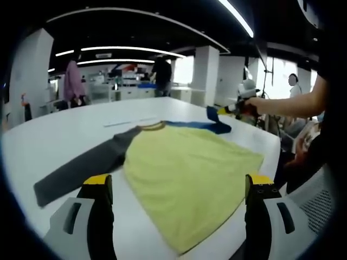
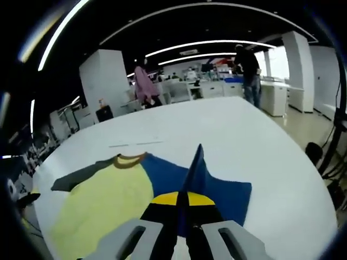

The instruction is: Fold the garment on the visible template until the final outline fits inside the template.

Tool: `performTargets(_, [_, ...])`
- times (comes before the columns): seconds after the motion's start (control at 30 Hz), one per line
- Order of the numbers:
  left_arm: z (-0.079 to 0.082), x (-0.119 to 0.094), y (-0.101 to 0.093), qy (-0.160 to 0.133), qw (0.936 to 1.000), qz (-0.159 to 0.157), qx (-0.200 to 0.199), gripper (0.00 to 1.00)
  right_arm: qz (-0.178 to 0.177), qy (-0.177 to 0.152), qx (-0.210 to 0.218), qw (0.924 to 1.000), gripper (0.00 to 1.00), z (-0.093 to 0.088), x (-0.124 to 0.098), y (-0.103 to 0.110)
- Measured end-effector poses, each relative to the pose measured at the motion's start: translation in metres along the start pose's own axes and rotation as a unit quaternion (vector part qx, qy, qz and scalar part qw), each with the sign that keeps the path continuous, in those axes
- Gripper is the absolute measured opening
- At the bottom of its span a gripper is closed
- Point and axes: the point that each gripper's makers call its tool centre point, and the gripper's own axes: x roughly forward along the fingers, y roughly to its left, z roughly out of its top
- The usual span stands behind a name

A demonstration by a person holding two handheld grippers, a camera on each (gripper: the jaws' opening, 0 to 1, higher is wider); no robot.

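Early stage: garment (image 1: 190,173) lies mostly flat on white table (image 1: 65,135). Right gripper (image 2: 181,208) pinches blue sleeve (image 2: 217,195), lifting it at 6 o'clock. Left gripper (image 1: 176,187) open, empty. Grey sleeve (image 1: 81,165) unfolded at 9 o'clock; template not discernible.

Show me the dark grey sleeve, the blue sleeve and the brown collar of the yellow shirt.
dark grey sleeve (image 1: 81,165), left gripper view, mid-length.
blue sleeve (image 2: 227,197), right gripper view, flat part.
brown collar (image 2: 129,160), right gripper view, front edge.
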Motion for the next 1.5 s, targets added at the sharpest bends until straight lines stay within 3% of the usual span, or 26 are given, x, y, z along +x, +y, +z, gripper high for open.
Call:
performTargets(0.83, [-0.001, -0.002, -0.006, 0.007, 1.0, -0.001, 0.003, 0.99, 0.061, 0.013, -0.026, 0.9977, 0.0, -0.003, 0.03, 0.072])
performTargets(1.5, [-0.003, -0.004, -0.001, 0.009, 0.9999, 0.007, 0.0, 0.99, 0.114, 0.03, -0.072, 0.9904, 0.0, -0.001, 0.063, 0.126])
